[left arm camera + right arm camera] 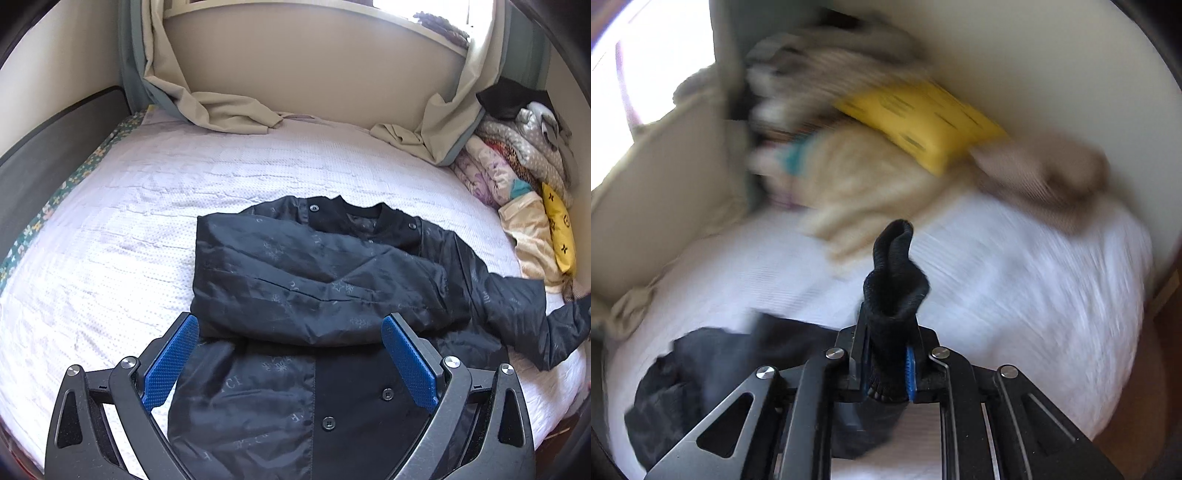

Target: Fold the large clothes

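Note:
A black button-front jacket (314,266) lies face up on the white bedsheet (129,229), with one sleeve folded across its chest. My left gripper (290,321) hovers open just above the jacket's lower front, its blue pads (170,362) spread wide and empty. The other sleeve (517,306) stretches away to the right edge of that view. In the blurred right wrist view my right gripper (892,332) is shut on that sleeve's black knit cuff (894,266), which sticks up past the jaws. The sleeve fabric (683,376) trails down to the left onto the bed.
Beige curtains (229,110) drape onto the bed's far side under a window. A heap of folded bedding (517,162) and a yellow cushion (923,118) line the right wall. A dark headboard (44,147) borders the left. Bare sheet (1034,277) lies beyond the cuff.

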Available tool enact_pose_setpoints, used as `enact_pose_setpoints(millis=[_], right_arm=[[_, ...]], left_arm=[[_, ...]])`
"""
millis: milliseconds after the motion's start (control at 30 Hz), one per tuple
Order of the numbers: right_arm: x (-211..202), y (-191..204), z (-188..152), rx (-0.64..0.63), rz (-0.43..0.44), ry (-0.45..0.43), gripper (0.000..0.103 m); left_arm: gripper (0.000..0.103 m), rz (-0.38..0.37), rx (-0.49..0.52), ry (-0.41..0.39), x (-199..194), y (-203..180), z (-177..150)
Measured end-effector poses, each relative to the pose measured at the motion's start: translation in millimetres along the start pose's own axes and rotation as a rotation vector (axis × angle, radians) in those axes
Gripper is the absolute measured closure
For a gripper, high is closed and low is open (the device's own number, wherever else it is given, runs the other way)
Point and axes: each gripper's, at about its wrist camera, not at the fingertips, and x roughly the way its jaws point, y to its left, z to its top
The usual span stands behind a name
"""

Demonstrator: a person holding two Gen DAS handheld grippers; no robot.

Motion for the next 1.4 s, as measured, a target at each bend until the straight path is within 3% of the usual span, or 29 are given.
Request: enact_pose_setpoints(millis=[100, 200, 367, 467, 633, 833, 933, 1000, 1067, 1200, 1400], right_arm=[[-42.7, 72.8, -6.4, -0.192, 0.118, -0.1, 0.098], [-66.4, 133.8, -22.4, -0.331, 0.222, -0.143, 0.098], [-86.8, 229.8, -75.2, -0.53, 0.441, -0.081, 0.098], [-89.9, 275.8, -113.3, -0.637, 0.524, -0.024, 0.098], [-75.0, 329.2, -184.9, -0.763, 0.571, 0.11, 0.098], [-37.2, 369.6, -248.2, -0.869, 0.557, 0.234, 0.098], [-23.8, 377.9, -271.4, -0.871, 0.581, 0.345, 0.09], [-23.7, 372.9, -270.7, -0.821, 0.625, 0.414, 0.047], [-35.2, 365.2, -255.7, -0.769, 0.669, 0.383, 0.033], [-50.2, 346.7, -212.2, -0.683, 0.711, 0.334, 0.029], [-45.5, 301.3, -143.9, -0.516, 0.639, 0.257, 0.028]], left_arm=[[0.002, -0.01, -0.016, -0.007, -3.5, 3.3, 1.3], [0.002, -0.019, -0.025, -0.007, -5.0, 4.4, 1.6], [0.002, -0.044, -0.039, -0.007, -8.1, 4.9, 2.2], [0.002, -0.057, -0.051, -0.009, -10.5, 8.6, 3.3], [0.002, -0.067, -0.089, 0.012, -7.3, 18.8, 2.4], [0.002, -0.059, -0.108, 0.047, -0.3, 28.9, -0.5], [0.002, -0.051, -0.108, 0.064, 3.7, 34.7, -2.8], [0.002, -0.051, -0.116, 0.08, 7.2, 39.8, -4.7], [0.002, -0.053, -0.129, 0.102, 11.9, 45.4, -7.7], [0.002, -0.072, -0.141, 0.154, 24.2, 47.8, -15.5], [0.007, -0.192, -0.145, 0.275, 51.9, 26.5, -33.9]])
